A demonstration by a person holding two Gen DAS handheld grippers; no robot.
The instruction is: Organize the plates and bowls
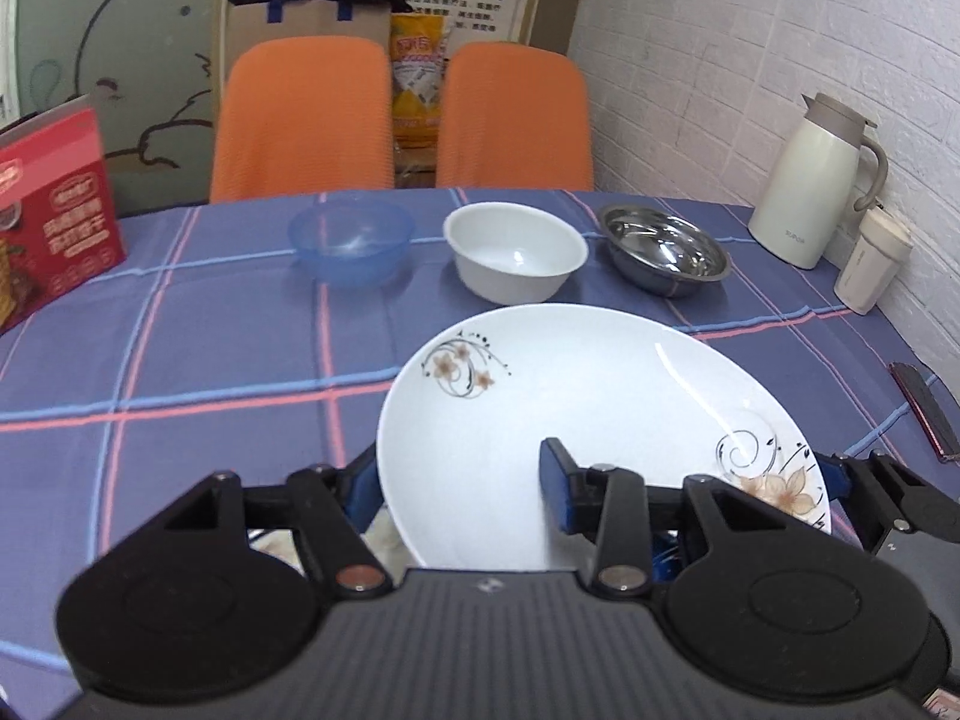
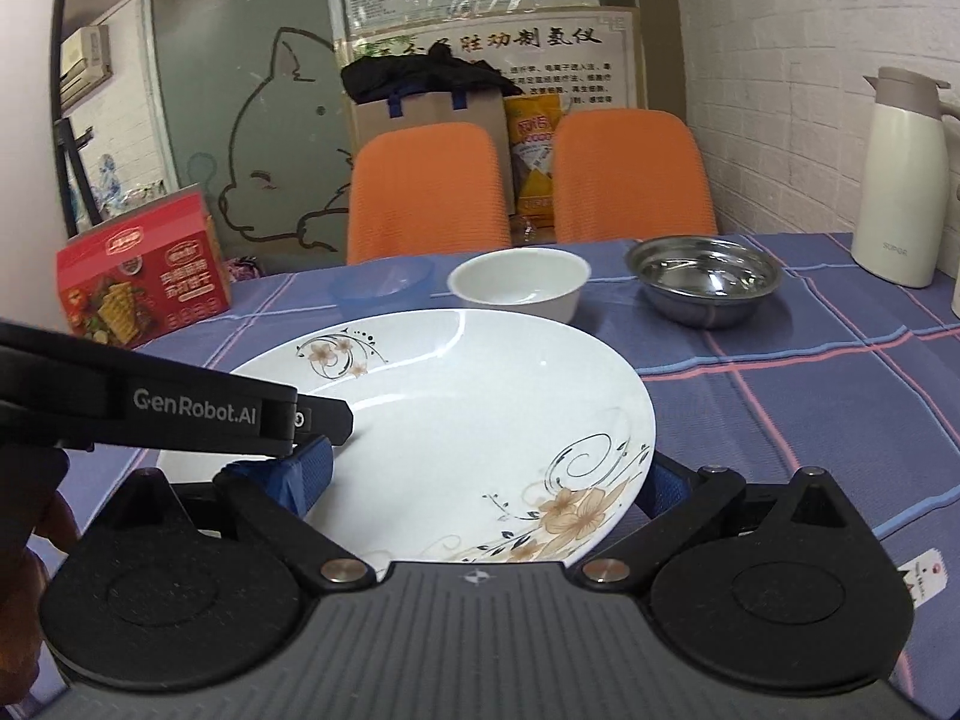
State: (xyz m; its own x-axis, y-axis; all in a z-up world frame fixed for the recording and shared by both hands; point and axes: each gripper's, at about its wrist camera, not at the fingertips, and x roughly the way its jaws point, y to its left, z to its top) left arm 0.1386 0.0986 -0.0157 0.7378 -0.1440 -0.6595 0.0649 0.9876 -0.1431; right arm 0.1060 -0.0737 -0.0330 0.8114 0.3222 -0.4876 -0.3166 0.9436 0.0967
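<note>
The left gripper point(image 1: 462, 486) and right gripper point(image 2: 480, 474) each have fingers clamped across the floral plate point(image 1: 576, 414), tilted above the surface point(image 1: 180, 360); beyond it stand a blue bowl point(image 1: 351, 243), white bowl point(image 1: 516, 252) and steel bowl point(image 1: 663, 249).

Glossy plate point(image 1: 540, 420), shiny metal bowl point(image 1: 663, 249)

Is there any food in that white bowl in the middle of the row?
No, the white bowl between the blue bowl and the steel bowl shows only its bare white inside.

Plate point(image 1: 576, 420) on table point(image 1: 180, 360), before three bowls point(image 1: 516, 252) in a row.
</note>
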